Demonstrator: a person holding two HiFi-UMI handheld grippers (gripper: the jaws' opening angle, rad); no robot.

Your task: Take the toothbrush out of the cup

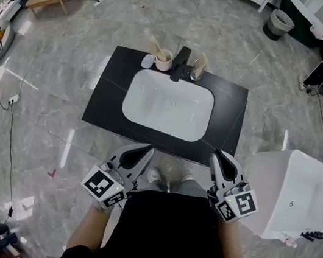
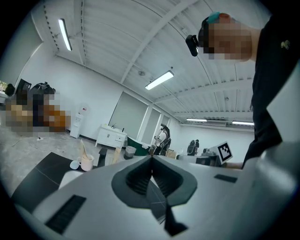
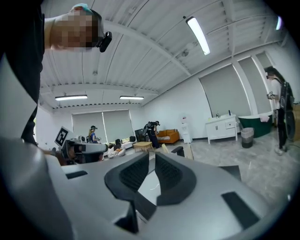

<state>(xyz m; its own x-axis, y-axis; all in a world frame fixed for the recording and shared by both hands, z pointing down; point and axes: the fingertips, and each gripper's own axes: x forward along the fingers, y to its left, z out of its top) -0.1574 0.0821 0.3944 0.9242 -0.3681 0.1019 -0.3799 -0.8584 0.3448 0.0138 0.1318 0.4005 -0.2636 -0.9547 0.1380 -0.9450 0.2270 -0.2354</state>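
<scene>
A pale pink cup (image 1: 163,61) stands at the back of the black countertop (image 1: 109,94), left of the black faucet (image 1: 180,63). A wooden toothbrush (image 1: 158,47) leans out of the cup to the left. Both grippers hang at the counter's near edge, far from the cup. My left gripper (image 1: 146,149) is shut and empty, and so is my right gripper (image 1: 216,157). In the left gripper view, the cup (image 2: 86,162) and toothbrush (image 2: 83,149) appear small and distant, left of the closed left gripper (image 2: 151,157). The right gripper (image 3: 151,155) holds nothing in the right gripper view.
A white sink basin (image 1: 167,105) fills the counter's middle. A small white dish (image 1: 147,61) lies left of the cup, and a glass (image 1: 198,70) stands right of the faucet. A white tub (image 1: 296,195) sits on the floor at right. My shoes (image 1: 154,176) show between the grippers.
</scene>
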